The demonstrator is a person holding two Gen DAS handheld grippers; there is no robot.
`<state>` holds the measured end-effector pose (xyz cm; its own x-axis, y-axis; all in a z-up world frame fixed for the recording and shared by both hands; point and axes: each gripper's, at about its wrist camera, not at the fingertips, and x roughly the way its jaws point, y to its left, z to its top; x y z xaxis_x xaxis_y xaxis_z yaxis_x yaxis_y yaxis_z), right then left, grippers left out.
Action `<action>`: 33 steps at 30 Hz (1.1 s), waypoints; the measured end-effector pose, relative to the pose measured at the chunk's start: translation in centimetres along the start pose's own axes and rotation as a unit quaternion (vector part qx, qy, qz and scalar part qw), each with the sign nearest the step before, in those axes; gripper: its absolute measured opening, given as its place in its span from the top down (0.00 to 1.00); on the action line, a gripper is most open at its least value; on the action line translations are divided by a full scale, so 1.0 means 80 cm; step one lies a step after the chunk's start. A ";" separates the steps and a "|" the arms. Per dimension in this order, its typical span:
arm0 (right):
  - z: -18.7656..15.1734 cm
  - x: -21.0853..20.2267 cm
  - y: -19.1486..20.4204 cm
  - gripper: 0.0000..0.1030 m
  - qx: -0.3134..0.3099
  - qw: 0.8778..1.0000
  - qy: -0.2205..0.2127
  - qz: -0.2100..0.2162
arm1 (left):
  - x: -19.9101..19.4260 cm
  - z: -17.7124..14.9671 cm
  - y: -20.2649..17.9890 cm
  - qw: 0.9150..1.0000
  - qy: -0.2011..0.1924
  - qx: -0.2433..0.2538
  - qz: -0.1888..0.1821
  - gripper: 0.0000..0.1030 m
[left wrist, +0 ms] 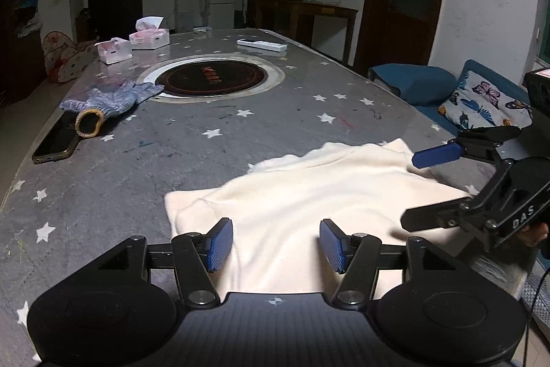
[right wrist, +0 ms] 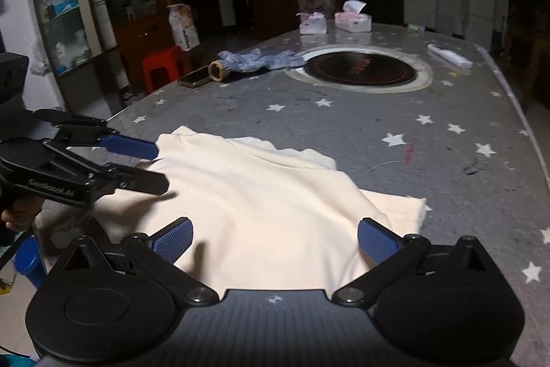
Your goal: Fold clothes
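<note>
**Both grippers empty over a half-folded garment — the grab is where it could slip**

Nearest, the left gripper point(left wrist: 276, 245) hangs over the near edge of the cream garment point(left wrist: 309, 195) with its blue pads spread wide and nothing between them. The right gripper point(right wrist: 275, 241) is likewise wide open and holding nothing, above the garment's other side. The cloth lies partly folded on the star-patterned table point(left wrist: 206, 153), an under-layer sticking out at one corner and a ragged edge at the far side.

The likely trouble: a pinch may catch only the top layer, so lifting would pull the existing fold apart. Closing unevenly on the two sides would probably skew the next crease. The grippers sit near each other — a careless sweep could knock them together.

Farther off, the knit gloves point(left wrist: 113, 100) and phone point(left wrist: 56, 140) lie well apart from the garment; dragged cloth seems unlikely to reach them. The round inset hob point(left wrist: 211, 78) lies beyond.
</note>
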<state>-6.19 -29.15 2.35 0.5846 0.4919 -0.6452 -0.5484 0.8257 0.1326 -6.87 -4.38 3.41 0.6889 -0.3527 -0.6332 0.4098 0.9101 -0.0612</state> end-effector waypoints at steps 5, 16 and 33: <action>0.000 0.019 -0.017 0.02 0.025 0.999 0.022 -0.015 | 0.013 0.001 0.021 1.000 0.013 -0.017 0.007 0.42; 0.035 0.013 -0.022 0.11 0.052 0.998 0.008 0.030 | 0.027 0.028 0.037 0.999 -0.002 -0.042 0.003 0.52; 0.049 0.016 -0.048 0.26 0.078 0.996 0.027 0.035 | 0.023 0.025 0.030 0.999 -0.020 -0.010 0.034 0.57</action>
<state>-0.98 -30.64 3.95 0.5127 0.5372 -0.6697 -0.4843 0.8250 0.2911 -3.44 -3.24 3.66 0.7388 -0.2980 -0.6045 0.3498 0.9362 -0.0340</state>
